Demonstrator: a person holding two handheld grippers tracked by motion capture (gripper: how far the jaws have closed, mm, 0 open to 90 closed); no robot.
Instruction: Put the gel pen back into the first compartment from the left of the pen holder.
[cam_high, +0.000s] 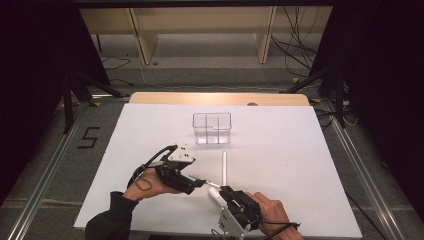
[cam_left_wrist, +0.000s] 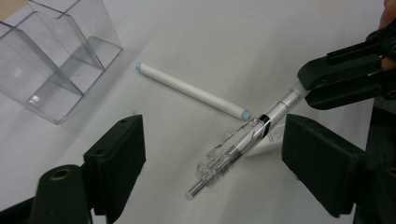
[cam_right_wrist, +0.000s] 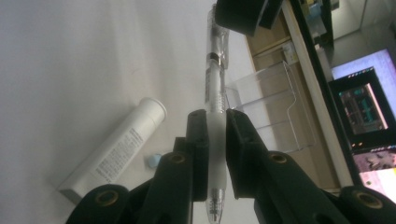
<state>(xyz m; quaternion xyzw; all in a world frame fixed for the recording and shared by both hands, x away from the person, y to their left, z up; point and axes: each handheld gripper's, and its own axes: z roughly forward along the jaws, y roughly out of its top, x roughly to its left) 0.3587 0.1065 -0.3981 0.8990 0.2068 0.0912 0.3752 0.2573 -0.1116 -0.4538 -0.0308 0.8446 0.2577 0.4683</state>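
Right gripper (cam_right_wrist: 215, 135) clamped on a clear pen (cam_right_wrist: 215, 93) at its frosted grip, near edge of white table (cam_high: 300, 150). Left gripper (cam_left_wrist: 212, 154) jaws wide apart either side of the pen's clip end, not touching. White tube (cam_left_wrist: 191, 91) lies just beyond; clear divided organizer (cam_high: 212, 127) farther back.

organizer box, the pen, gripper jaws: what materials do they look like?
Organizer box: looks like clear hard plastic, probably acrylic; the table shows through its glossy walls and dividers.

Pen: clear glossy plastic barrel, frosted grip section clamped in the right gripper, metal-looking tip.

Jaws of the left gripper: matte black, likely plastic or rubber; the look leaves it open. Brass-coloured inserts at the base.
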